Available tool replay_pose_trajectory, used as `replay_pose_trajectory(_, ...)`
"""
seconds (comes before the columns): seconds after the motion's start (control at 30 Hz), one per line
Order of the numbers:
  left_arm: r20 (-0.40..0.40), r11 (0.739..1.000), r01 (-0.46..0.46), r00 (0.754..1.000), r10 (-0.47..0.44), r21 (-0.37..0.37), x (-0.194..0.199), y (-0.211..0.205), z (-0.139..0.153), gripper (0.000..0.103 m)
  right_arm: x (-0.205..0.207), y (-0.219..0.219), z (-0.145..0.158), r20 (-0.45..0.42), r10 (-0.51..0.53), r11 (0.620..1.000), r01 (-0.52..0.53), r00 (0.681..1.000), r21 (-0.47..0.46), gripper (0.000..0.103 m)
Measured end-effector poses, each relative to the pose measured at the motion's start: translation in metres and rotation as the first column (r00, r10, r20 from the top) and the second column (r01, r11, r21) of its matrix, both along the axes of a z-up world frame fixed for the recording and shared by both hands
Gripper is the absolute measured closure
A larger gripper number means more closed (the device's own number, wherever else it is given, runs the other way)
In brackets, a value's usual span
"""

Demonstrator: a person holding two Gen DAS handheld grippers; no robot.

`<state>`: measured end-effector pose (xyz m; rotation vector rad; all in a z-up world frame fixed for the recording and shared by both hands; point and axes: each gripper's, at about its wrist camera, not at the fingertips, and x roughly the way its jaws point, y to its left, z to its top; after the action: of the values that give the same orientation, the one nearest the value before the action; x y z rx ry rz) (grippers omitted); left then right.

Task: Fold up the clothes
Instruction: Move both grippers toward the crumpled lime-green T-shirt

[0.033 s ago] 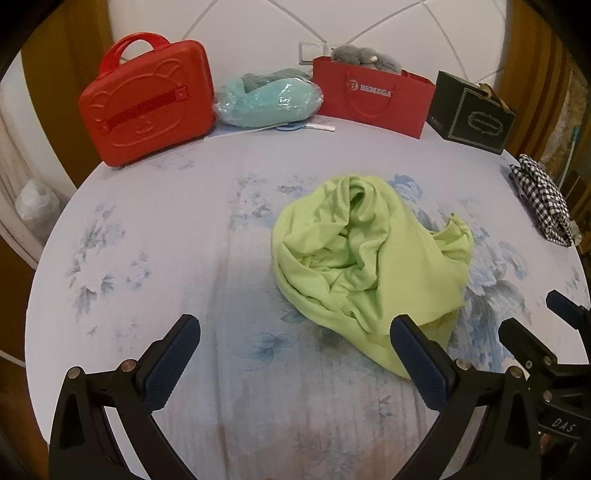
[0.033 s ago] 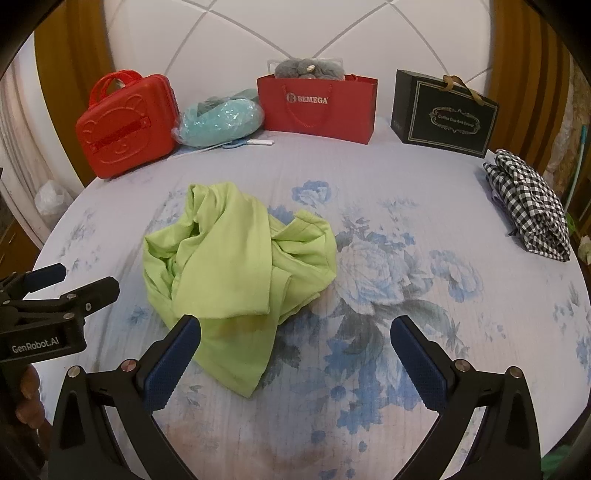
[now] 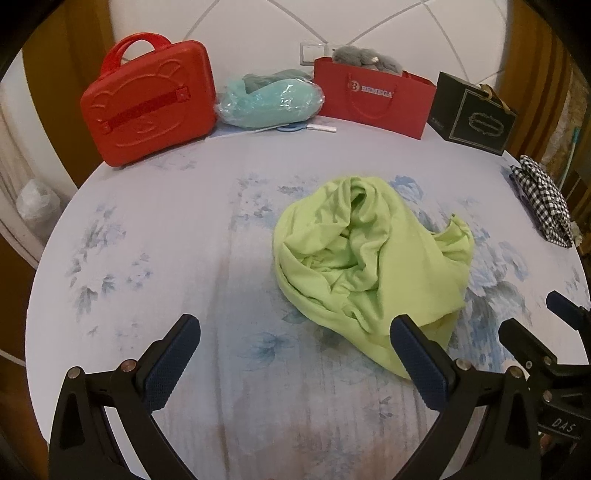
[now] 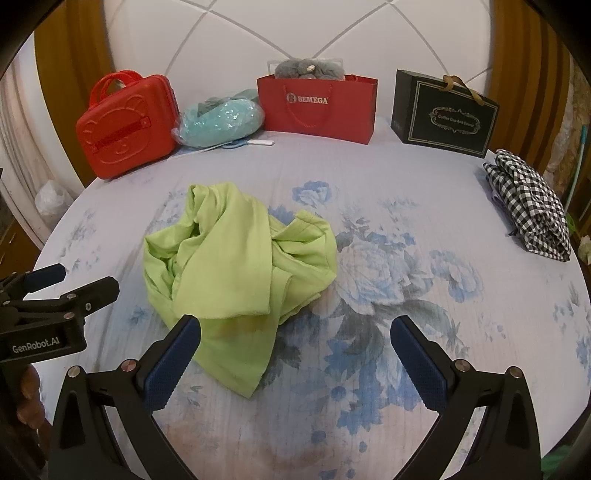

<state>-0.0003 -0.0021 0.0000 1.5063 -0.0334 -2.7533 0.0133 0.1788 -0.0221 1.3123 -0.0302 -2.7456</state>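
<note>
Nearest the cameras, the left claw (image 3: 295, 354) and the right claw (image 4: 295, 354) both stood spread wide with nothing between their pads, poised above the floral bedsheet (image 3: 166, 229), side by side with the left one's arms visible at the right view's left edge. The crumpled green garment (image 4: 236, 266) lay in a heap mid-bed just beyond the claws, its lower tail reaching toward them, with bare sheet open on both sides. Farther off, a folded checked cloth (image 4: 532, 206) sat at the right edge, while a red case (image 3: 147, 99), a wrapped teal bundle (image 3: 269, 99), a red bag (image 4: 317, 107) and a black box (image 4: 443, 110) lined the headboard (image 4: 258, 33).
</note>
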Motion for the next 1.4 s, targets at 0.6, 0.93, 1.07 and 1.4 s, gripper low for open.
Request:
replay_pose_trajectory(0.6,0.007,1.000,-0.019,1.000,0.019,-0.007,0.002,-0.006,-0.006,0.000,-0.003,-0.003,-0.008,0.021,0.011,1.000,-0.010,1.000,-0.014,0.000)
replay_pose_trajectory(0.93,0.019,0.999,-0.032,0.999,0.032,0.001,0.000,-0.009,-0.007,0.000,-0.005,-0.004,-0.010,0.033,0.015,1.000,-0.015,0.999,-0.005,0.000)
replay_pose_trajectory(1.07,0.026,0.999,-0.033,0.999,0.033,0.005,-0.001,-0.011,-0.008,0.000,-0.007,-0.004,-0.011,0.040,0.015,1.000,-0.015,0.999,-0.005,0.000)
replay_pose_trajectory(1.4,0.041,0.999,-0.037,0.998,0.037,0.013,-0.005,-0.011,-0.011,0.000,-0.010,-0.004,-0.015,0.057,0.016,1.000,-0.016,0.998,-0.003,0.000)
